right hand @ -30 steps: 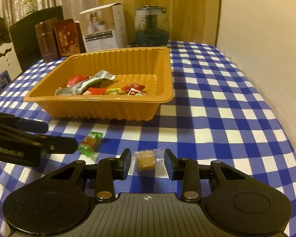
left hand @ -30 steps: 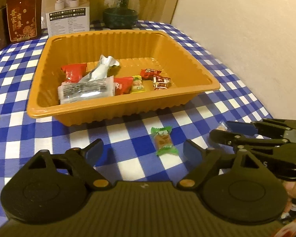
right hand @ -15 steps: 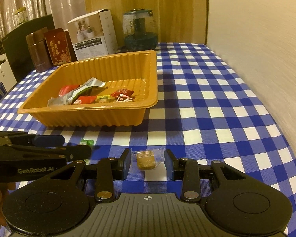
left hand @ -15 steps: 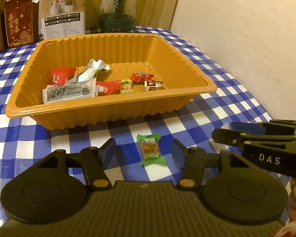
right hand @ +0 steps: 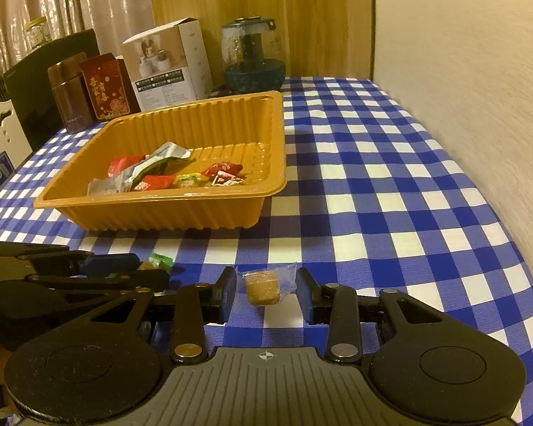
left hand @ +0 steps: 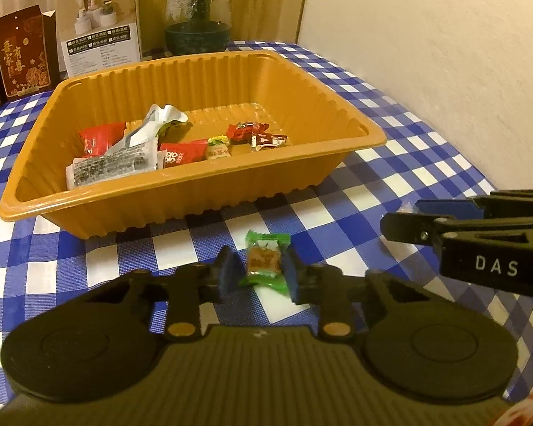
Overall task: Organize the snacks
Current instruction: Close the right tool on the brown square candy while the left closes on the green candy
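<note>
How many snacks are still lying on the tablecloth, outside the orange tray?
2. A green-wrapped candy lies between the closing left claw's pads, in front of the tray. A clear-wrapped brown candy lies between the right claw's pads. More could be hidden behind the claws.

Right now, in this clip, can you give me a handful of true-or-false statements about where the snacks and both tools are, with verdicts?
1. The green-wrapped candy lies on the checked tablecloth, outside the orange tray. True.
2. The left tool is over the tray, gripping a red packet. False: it is in front of the tray, its jaws closing around the green-wrapped candy.
3. The clear-wrapped brown candy sits between the fingers of the right tool. True.
4. The orange tray is empty. False: several wrapped snacks lie in it.
5. A glass jar stands behind the tray. True.
</note>
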